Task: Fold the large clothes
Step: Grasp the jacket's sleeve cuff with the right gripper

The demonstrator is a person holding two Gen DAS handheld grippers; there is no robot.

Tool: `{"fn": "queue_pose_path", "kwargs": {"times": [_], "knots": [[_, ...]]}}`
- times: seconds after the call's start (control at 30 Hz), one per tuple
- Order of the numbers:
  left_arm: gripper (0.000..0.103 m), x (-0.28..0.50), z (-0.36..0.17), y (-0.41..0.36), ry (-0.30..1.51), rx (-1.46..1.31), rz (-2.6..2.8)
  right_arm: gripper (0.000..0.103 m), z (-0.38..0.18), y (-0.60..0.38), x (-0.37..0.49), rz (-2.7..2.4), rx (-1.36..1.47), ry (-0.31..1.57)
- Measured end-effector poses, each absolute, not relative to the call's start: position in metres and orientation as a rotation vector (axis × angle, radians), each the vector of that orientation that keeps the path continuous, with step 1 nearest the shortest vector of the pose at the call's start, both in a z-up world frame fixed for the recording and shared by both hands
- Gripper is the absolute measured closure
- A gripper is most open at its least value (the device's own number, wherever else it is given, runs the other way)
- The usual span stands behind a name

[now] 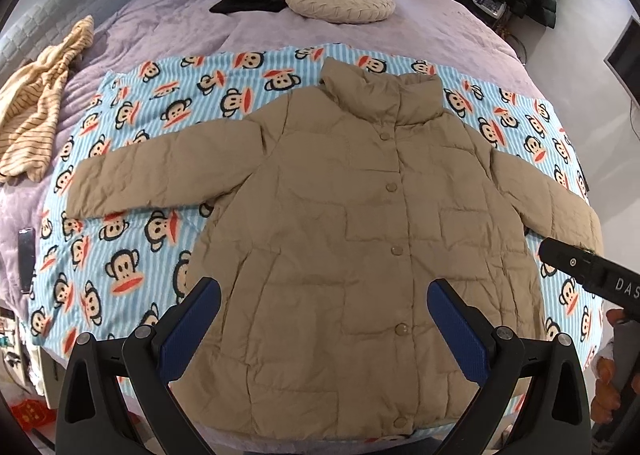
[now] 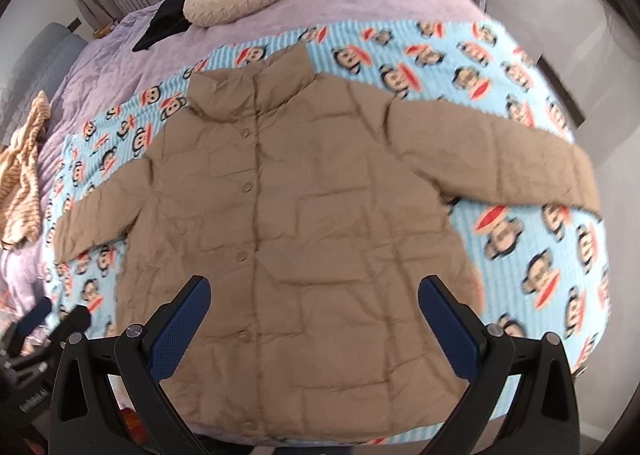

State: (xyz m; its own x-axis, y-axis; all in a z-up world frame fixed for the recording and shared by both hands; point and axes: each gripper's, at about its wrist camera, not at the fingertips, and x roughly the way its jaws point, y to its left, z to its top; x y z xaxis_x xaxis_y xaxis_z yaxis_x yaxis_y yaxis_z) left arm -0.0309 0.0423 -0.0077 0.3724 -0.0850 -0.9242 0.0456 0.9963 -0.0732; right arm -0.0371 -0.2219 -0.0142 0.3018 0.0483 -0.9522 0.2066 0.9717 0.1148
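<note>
- Your left gripper (image 1: 323, 329) hovers low in the frame, jaws spread wide, holding nothing.
- Your right gripper (image 2: 314, 325) likewise, wide and empty.
- The jacket (image 1: 352, 247) lies flat mid-frame on the blanket (image 1: 132, 255), sleeves spread.

Soft daylight, fisheye warp, right-view blur

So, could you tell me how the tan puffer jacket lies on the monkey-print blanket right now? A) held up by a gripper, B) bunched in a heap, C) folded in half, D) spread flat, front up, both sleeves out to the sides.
D: the tan puffer jacket lies flat on the monkey-print blanket, snaps showing, sleeves spread; the left gripper and the right gripper are open above it.
</note>
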Motion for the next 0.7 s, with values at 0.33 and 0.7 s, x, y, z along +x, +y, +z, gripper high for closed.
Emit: {"fn": "queue_pose_path", "kwargs": {"times": [0.33,0.7], "knots": [[0.000,0.014,-0.072,0.169,1.244,-0.268,-0.077,0.000,-0.048,-0.144,-0.020,-0.068,0.222,1.247],[0.000,0.075,-0.202,0.347,1.186,-0.717,0.010,0.000,-0.131,-0.025,0.013,0.036,0.237,1.404]]}}
